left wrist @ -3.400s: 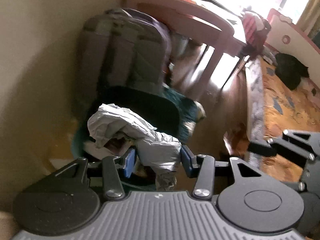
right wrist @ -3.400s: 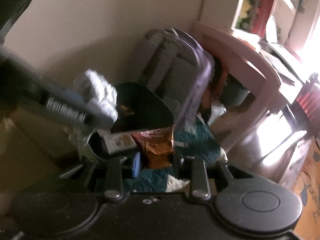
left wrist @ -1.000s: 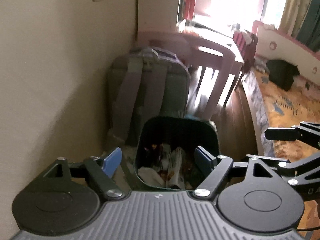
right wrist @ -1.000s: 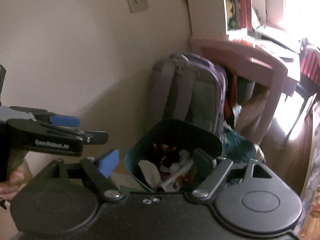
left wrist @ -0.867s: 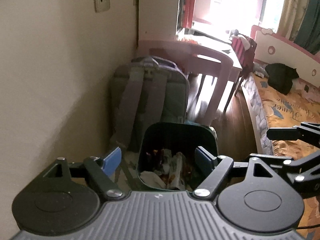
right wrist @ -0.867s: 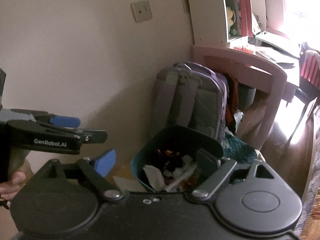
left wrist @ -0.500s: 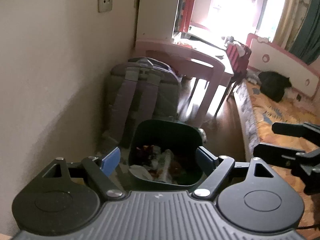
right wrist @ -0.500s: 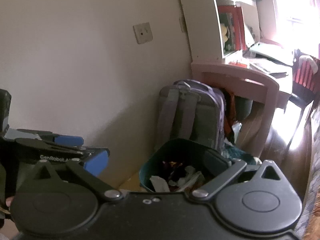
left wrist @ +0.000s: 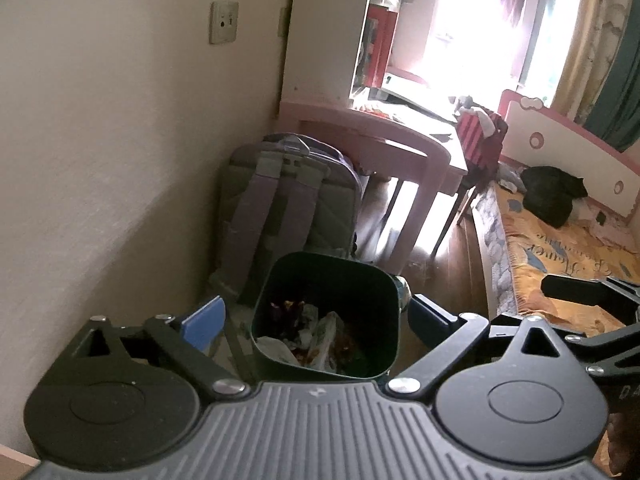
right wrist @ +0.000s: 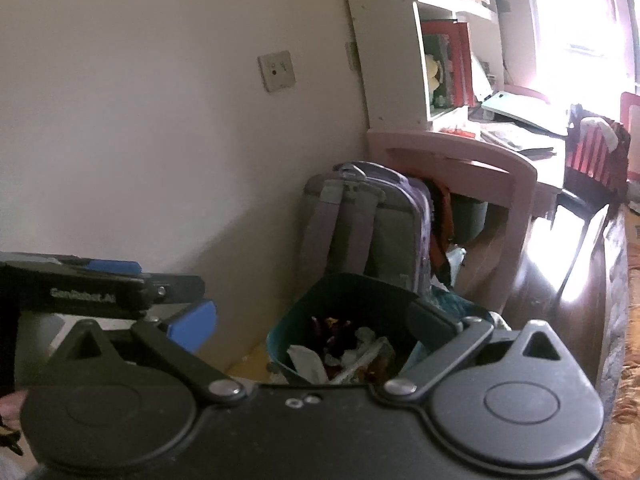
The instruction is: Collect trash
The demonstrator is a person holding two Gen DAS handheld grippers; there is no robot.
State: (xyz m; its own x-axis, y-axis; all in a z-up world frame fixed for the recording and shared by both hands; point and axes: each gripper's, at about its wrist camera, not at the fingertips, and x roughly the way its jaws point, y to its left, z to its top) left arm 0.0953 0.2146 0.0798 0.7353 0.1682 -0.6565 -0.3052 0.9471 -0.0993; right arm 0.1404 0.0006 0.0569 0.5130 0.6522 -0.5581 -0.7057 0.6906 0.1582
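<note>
Trash [left wrist: 320, 340]: wrappers and paper heaped in dark green bin [left wrist: 384, 280] on floor, backpack [left wrist: 288, 208] at 12 o'clock; left tool [left wrist: 316, 316] and right tool [right wrist: 312, 320] both spread, empty; best lifted clear before seeking further litter.

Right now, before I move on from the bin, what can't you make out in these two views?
- Trash bin: near rim and base cut off by the left gripper body in the left view; the right gripper covers it in the right view.
- Trash: jumbled wrappers, items unidentifiable, depth unknown.
- Floor behind the backpack: hidden in both views.
- Desk top: washed out by window glare.
</note>
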